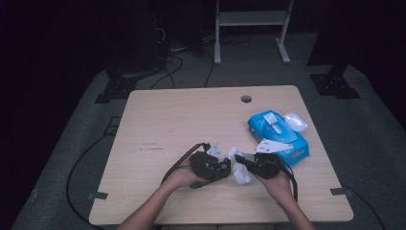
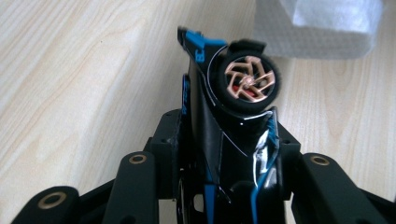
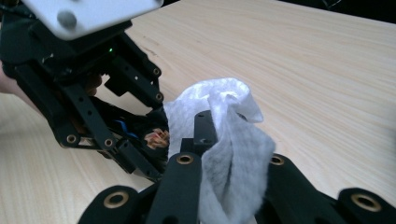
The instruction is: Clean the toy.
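Observation:
My left gripper (image 2: 227, 142) is shut on a small black and blue toy car (image 2: 233, 135), which points away from the camera with a copper-spoked wheel (image 2: 250, 84) facing up. In the high view this gripper (image 1: 226, 166) sits just left of the table's front middle. My right gripper (image 3: 229, 149) is shut on a crumpled white wet wipe (image 3: 231, 135) that drapes over its jaws. The wipe (image 1: 241, 173) hangs between the two grippers, right beside the car (image 3: 156, 137). The right gripper (image 1: 238, 161) faces the left one (image 3: 140, 144), tips nearly meeting.
A blue pack of wet wipes (image 1: 280, 136) lies on the light wooden table (image 1: 167, 120) to the right, its white lid (image 1: 295, 120) flipped open. A cable hole (image 1: 246, 98) is near the far edge. Both forearms enter from the front edge.

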Demonstrator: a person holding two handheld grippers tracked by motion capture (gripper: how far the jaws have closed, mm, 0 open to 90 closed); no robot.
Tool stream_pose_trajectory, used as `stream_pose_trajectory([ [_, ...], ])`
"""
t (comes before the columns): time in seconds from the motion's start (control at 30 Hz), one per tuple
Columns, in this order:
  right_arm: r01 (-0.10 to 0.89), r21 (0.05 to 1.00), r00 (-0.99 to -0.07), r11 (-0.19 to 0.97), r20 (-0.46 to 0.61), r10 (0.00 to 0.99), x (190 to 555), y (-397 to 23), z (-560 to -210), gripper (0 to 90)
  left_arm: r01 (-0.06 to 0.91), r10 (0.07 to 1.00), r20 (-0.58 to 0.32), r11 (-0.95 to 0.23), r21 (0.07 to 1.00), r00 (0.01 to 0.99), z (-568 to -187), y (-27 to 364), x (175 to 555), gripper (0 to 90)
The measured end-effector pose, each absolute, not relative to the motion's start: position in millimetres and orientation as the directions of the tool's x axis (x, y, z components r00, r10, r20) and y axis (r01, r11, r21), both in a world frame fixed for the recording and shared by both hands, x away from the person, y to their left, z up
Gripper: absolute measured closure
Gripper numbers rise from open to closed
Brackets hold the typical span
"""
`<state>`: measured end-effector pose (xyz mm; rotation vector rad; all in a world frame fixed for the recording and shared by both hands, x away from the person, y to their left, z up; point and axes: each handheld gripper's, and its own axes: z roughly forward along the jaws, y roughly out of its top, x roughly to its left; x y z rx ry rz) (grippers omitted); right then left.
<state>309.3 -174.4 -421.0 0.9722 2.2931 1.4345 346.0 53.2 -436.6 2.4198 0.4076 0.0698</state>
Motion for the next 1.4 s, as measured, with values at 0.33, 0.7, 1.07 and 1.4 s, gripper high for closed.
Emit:
stream_pose_trajectory([
  [0.33,0.390,0.854,-0.783,0.345,0.111,0.612,312.5,-148.4,-423.6,82.6,0.317,0.311,-0.150,-0.602,0.733,0.938,-418.3,87.6,346.7,50.0],
  [0.7,0.395,0.833,-0.801,0.387,0.107,0.589,319.8,-130.3,-424.6,82.6,0.418,0.347,-0.260,-0.536,0.734,0.901,-428.9,116.2,355.3,43.8],
  [1.07,0.370,0.825,-0.820,0.426,0.074,0.568,311.0,-131.2,-426.3,82.8,0.448,0.357,-0.294,-0.508,0.735,0.887,-434.1,116.4,347.9,39.5],
  [1.4,0.332,0.828,-0.844,0.453,0.046,0.535,287.0,-141.8,-427.4,82.7,0.483,0.364,-0.334,-0.488,0.727,0.869,-449.5,110.9,332.4,23.2],
])
